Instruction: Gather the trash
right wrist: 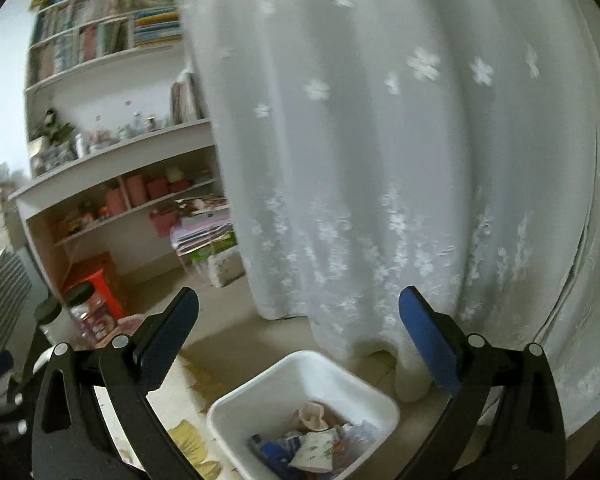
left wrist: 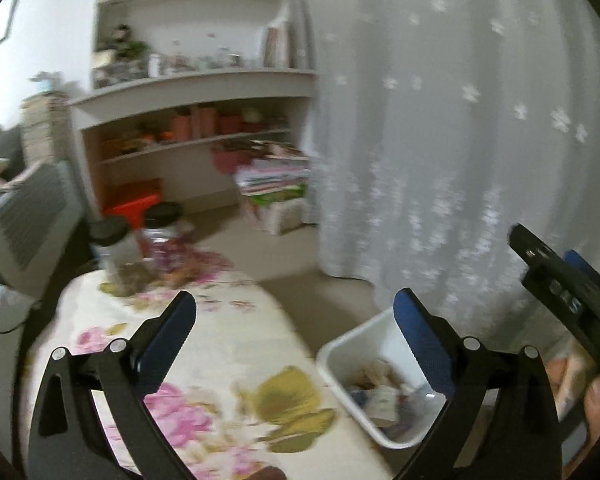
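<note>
A white trash bin (right wrist: 260,400) stands on the floor beside the table, with several wrappers and paper scraps (right wrist: 312,440) inside. It also shows in the left wrist view (left wrist: 340,356). My right gripper (right wrist: 298,316) is open and empty, held above the bin. My left gripper (left wrist: 294,312) is open and empty over the floral tablecloth (left wrist: 220,340), left of the bin. The right gripper's body (left wrist: 560,280) shows at the right edge of the left wrist view.
Two black-lidded jars (left wrist: 156,236) stand at the table's far end. A white flowered curtain (right wrist: 380,160) hangs behind the bin. A bookshelf (left wrist: 196,88) with books, a red stool (right wrist: 104,284) and stacked boxes (left wrist: 276,184) lie beyond. A radiator (left wrist: 32,216) is at left.
</note>
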{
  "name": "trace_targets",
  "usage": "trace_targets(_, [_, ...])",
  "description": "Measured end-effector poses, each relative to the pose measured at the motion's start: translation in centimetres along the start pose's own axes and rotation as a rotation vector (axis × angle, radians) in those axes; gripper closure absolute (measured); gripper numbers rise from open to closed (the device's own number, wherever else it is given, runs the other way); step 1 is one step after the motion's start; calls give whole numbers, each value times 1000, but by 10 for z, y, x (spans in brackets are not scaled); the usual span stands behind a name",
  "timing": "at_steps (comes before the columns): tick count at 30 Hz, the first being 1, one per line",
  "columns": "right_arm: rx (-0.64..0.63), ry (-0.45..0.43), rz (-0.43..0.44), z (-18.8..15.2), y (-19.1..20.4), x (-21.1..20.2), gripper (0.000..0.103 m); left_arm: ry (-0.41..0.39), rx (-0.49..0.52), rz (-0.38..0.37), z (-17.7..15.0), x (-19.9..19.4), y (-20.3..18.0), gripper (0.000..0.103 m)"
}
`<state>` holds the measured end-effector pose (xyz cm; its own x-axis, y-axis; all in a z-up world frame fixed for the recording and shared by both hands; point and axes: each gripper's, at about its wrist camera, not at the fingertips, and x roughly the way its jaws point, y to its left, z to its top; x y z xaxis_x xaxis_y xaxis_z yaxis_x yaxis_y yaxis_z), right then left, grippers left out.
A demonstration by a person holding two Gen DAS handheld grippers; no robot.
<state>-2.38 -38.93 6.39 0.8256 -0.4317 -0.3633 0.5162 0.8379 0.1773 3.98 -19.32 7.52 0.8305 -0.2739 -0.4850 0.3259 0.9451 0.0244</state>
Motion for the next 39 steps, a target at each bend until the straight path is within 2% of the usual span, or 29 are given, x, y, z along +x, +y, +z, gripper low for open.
trace_targets(6, [-10,33,91,-27,49,-18,7,-22,-3,183,-16,-16,55,7])
trace_targets(8, [-23,50,126,-37,66,-22,7,-17,2,218,-23,-21,69,7])
trace_targets(16, [-114,63,218,-73,117,-26,7,29,-115,273,-57,-29,131,7])
trace_targets(21, [-163,59,249,-83,132,-24,7,77,-163,277,-68,-24,155,7])
trace_targets(26, [-205,72,289,-89,145,-22,7,96,-151,273,-74,-20,155,7])
trace_targets(39, [-234,98,321,-95,151,-18,7,93,-181,262,-71,-18,154,7])
